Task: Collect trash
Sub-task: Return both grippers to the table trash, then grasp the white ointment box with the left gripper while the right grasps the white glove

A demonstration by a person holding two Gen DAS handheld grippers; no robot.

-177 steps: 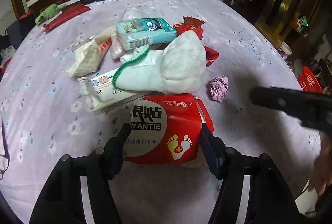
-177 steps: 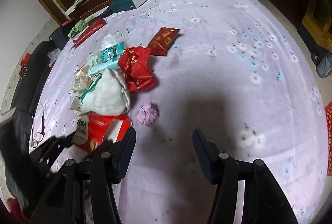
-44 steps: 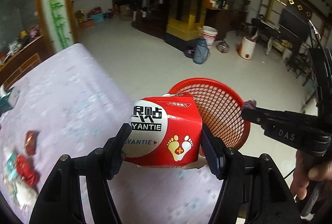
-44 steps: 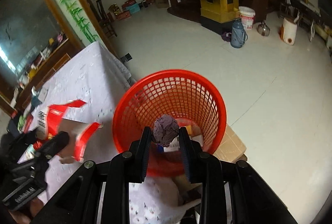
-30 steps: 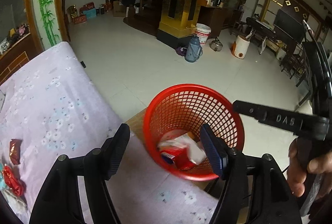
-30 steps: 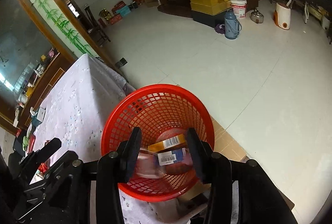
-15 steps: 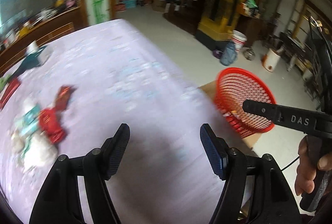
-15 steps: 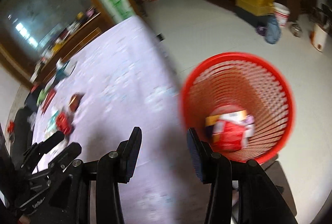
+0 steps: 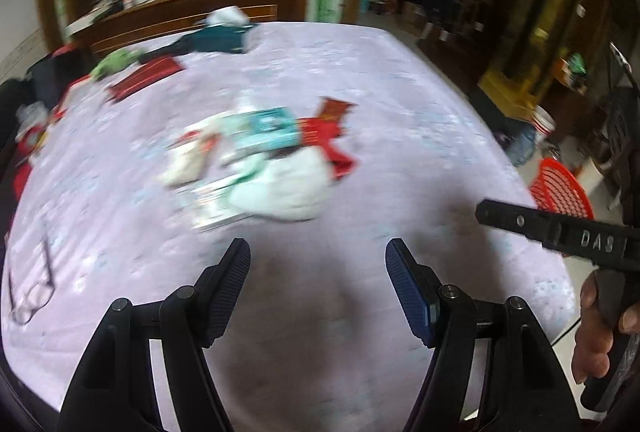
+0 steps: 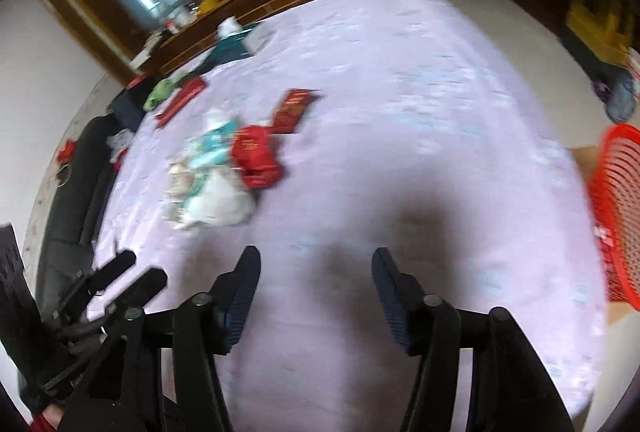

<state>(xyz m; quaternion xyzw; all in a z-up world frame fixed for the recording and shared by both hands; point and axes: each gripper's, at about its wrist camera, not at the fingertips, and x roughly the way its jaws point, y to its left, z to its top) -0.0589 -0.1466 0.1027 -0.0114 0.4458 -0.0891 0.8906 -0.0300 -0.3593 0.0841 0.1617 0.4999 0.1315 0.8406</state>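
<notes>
both grippers are hovering over the lilac flowered tablecloth [image 9: 400, 103], pointing toward the heap of trash [image 9: 260, 159] lying well ahead of them at mid-table. the left gripper [image 9: 318, 256] is gaping wide with nothing between its fingers; the right gripper [image 10: 316, 264] is likewise spread wide and carrying nothing. in the left view a hand [image 9: 596, 336] is wrapping the right gripper's handle, whose arm is showing the letters "das". the red mesh basket [image 10: 616, 207] is standing off the table's right edge. writing on the blurred wrappers is not readable.
</notes>
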